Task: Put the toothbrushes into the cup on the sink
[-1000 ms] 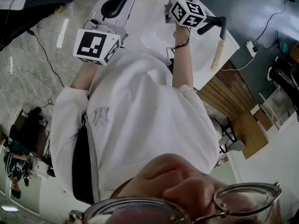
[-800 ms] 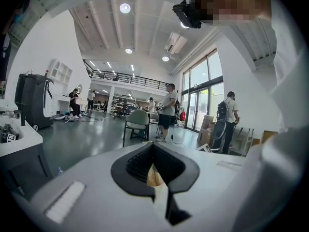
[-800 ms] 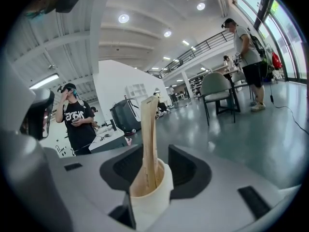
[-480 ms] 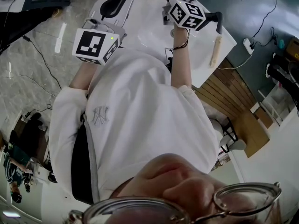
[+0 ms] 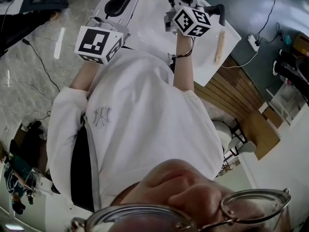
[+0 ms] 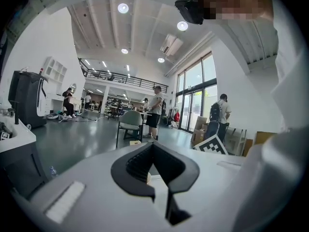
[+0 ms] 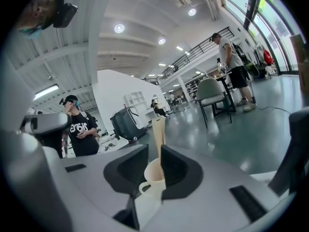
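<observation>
Two grippers reach out ahead of me over the white surface (image 5: 207, 69), each on a bare forearm stretched away from the white shirt. Both point almost level, tipped only a little downward. In the head view the left cube (image 5: 99, 44) hangs by the near left edge of the surface. The right cube (image 5: 190, 21) sits farther in over it, with that arm extended more fully. On the left gripper (image 6: 152, 146) I read the fingers (image 6: 137, 166) as brought together, their tips meeting at the far end with nothing caught between them. A pale sliver shows through the lower gap, and I cannot tell what it is. On the right gripper (image 7: 154, 151) the fingers (image 7: 176, 166) have just been closing and now stand a narrow way apart. Nothing is pinched between the pads. Through that gap I see the cup (image 7: 153, 175), cream-coloured with its handle turned to the left of the picture. It stands on the white surface just beyond the fingertips. One toothbrush (image 7: 159, 132) with a pale wooden handle stands nearly upright inside the cup, rising above the fingertips and partly hidden behind the right-hand finger. The second toothbrush (image 5: 220, 46) lies flat on the surface to the right of the right gripper, near the surface's right edge and clear of both grippers.
</observation>
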The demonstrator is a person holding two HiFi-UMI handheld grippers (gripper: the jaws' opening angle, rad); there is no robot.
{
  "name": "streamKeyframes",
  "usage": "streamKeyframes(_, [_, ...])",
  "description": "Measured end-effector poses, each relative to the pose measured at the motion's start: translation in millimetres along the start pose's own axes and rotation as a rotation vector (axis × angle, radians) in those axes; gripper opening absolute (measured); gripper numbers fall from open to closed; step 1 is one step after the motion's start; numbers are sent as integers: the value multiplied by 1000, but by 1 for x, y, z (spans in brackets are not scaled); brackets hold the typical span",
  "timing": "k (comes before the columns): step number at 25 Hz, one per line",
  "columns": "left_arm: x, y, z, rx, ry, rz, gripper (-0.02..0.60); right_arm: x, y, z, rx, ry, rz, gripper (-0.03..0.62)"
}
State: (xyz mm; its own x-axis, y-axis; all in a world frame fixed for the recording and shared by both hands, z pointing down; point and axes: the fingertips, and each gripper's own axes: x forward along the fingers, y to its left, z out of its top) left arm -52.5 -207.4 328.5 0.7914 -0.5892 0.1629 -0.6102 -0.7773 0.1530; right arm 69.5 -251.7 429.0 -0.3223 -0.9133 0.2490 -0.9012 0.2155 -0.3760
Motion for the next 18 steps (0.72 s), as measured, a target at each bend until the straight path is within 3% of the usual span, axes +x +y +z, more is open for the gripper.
streamKeyframes(9, [1,-27,-1,3,0,-37,9,-59,7,13,119,-89,-6,25])
streamKeyframes(18, [20,-77,5,22,-1,-134,9,-127,-13,18,246,-163,-60,18])
